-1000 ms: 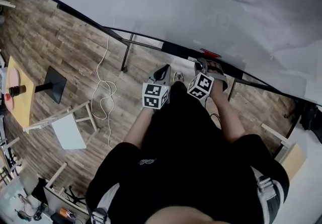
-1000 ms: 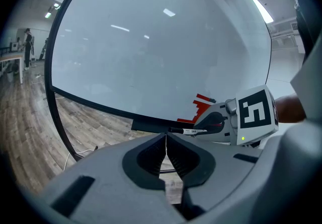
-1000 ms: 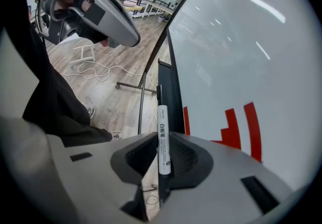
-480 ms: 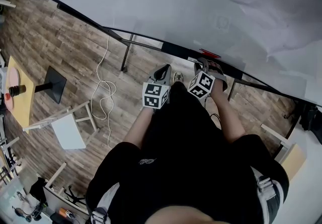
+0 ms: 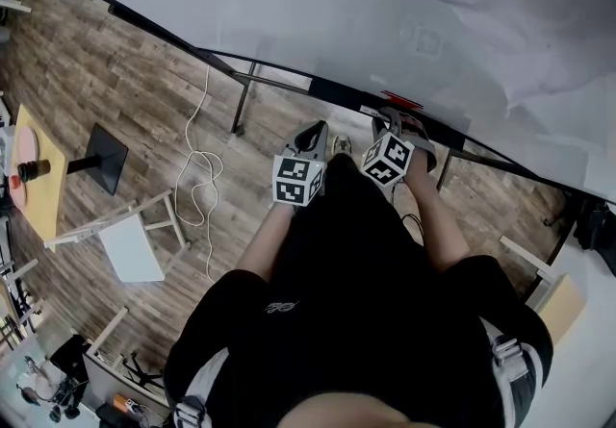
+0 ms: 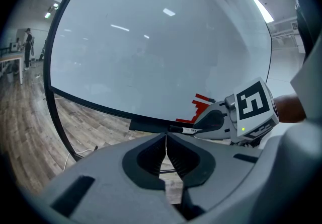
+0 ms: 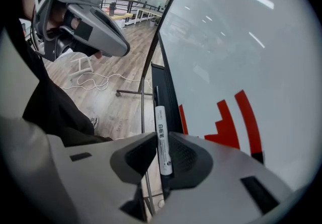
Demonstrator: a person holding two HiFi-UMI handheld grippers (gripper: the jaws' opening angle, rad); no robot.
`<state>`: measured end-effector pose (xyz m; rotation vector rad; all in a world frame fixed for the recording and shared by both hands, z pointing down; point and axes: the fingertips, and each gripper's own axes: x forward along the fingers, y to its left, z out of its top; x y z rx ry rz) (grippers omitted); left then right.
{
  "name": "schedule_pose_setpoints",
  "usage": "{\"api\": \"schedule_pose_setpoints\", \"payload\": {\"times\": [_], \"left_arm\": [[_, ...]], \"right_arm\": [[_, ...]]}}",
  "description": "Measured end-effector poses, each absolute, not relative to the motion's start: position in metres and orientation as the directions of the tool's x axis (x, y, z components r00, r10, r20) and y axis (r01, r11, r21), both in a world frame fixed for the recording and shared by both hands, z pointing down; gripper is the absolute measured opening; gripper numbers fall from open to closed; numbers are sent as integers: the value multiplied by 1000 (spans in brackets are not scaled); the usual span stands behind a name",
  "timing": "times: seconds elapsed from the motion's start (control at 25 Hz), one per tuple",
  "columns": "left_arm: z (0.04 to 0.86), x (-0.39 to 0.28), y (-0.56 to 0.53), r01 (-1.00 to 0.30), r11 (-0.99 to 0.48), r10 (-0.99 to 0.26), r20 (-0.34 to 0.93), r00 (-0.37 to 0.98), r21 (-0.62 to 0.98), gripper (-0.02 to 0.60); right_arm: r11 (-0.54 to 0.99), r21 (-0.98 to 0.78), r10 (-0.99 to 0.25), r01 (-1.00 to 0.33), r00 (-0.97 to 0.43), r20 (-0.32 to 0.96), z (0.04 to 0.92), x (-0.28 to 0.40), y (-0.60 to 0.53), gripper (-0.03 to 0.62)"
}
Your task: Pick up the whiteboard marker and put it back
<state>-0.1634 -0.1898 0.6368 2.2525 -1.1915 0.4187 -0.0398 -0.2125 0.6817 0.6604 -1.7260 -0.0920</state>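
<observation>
Right tongs (image 7: 162,140): the pads flank the whiteboard marker (image 7: 161,120) low on its barrel. They are easing apart, with the marker between them and in contact. Left tongs (image 6: 166,142): pressed together, empty, held clear. The marker lies lengthwise along the tray ledge (image 7: 168,94) at the lower edge of the whiteboard (image 7: 226,42), beside the red markings (image 7: 236,117). Assessment: the marker is light, rigid and smooth-barrelled, and liable to roll. Grip it mid-barrel, across its width.

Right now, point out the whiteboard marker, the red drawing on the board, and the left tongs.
whiteboard marker (image 7: 161,135): right gripper view, on its white labelled barrel.
red drawing (image 7: 248,121): right gripper view, on its long right-hand stroke.
left tongs (image 6: 165,140): left gripper view, where the shut tips meet.
</observation>
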Motion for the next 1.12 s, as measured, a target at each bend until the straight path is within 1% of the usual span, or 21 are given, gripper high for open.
{"api": "schedule_pose_setpoints", "payload": {"times": [0.48, 0.68, 0.8, 0.96, 1.12], "left_arm": [[638, -156, -188, -826, -461, -651, 509, 563, 324, 9], [637, -156, -189, -828, -459, -654, 509, 560, 321, 9], [636, -156, -188, -828, -459, -655, 506, 560, 322, 9], [633, -155, -186, -821, -468, -651, 501, 570, 326, 9], [626, -143, -192, -804, -501, -644, 484, 593, 318, 9]], "right_arm": [[826, 374, -459, -422, -119, 880, 682, -39, -213, 69], [820, 396, -480, -413, -118, 870, 680, -36, -215, 94], [804, 417, -502, -423, -110, 858, 675, -35, -218, 125], [757, 440, -555, -482, -121, 823, 661, -34, -221, 140], [684, 414, -619, -600, -178, 765, 638, -35, -225, 140]]}}
